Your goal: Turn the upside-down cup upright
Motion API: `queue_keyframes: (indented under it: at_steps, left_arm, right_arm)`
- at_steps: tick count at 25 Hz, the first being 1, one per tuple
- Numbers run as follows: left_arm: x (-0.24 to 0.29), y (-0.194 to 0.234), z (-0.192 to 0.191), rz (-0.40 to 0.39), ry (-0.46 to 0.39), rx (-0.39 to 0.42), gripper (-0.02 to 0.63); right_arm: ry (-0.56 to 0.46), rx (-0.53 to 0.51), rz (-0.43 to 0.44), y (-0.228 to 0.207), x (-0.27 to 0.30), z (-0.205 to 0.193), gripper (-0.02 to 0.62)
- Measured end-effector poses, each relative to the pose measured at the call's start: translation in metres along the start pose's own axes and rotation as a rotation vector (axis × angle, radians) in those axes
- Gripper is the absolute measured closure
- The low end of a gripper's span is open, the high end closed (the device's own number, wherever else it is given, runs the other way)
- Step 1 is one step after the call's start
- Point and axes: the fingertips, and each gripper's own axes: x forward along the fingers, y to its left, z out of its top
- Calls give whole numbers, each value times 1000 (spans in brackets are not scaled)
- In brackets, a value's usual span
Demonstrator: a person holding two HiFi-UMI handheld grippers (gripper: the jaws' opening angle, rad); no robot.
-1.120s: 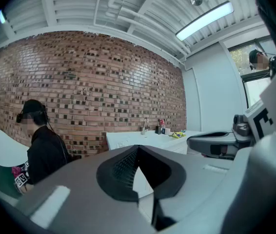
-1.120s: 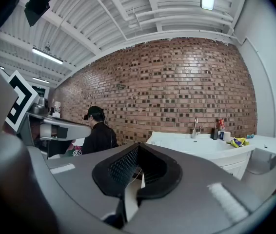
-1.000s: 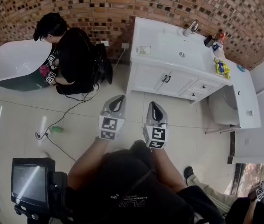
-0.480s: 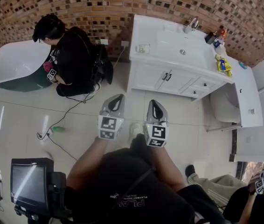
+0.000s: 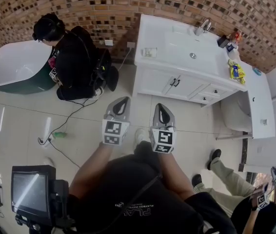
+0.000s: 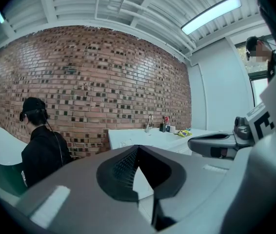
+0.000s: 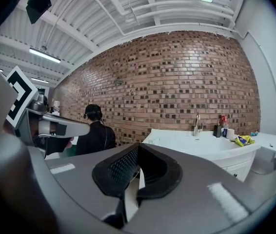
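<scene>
Fingers on left gripper (image 5: 122, 102) and right gripper (image 5: 160, 108) are both closed tip to tip and empty, over the pale tiled floor (image 5: 21, 126), well apart from the white vanity desk (image 5: 162, 38). Upside-down cup not identifiable; maybe the small white cylinder (image 7: 230, 132) near the chrome tap (image 7: 196, 122). Close in first, open fingers, grip its wall, then rotate.

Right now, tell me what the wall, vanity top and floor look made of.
Wall: matte red-brown brick, with pale mortar joints visible.
Vanity top: smooth glossy white, probably ceramic or resin; I cannot tell which.
Floor: glossy pale tile, going by grout lines and reflections.
</scene>
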Motion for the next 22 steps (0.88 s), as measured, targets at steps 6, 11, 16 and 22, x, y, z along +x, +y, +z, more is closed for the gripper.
queue_keyframes:
  at_steps: [6,11,16,22]
  left_arm:
    - [23,4,9,10,13,7,611]
    - [50,13,22,32,11,-1,611]
    - [80,16,31,49,13,-13,611]
    - [112,23,30,73,30,-18,611]
  right_arm:
    - [22,-3,21,-10,26,6,581]
    - [11,-17,52,-21,57,23,581]
    - [16,-24,76,-35,84,32,581]
    - [40,-32,107,-51,114,27,581]
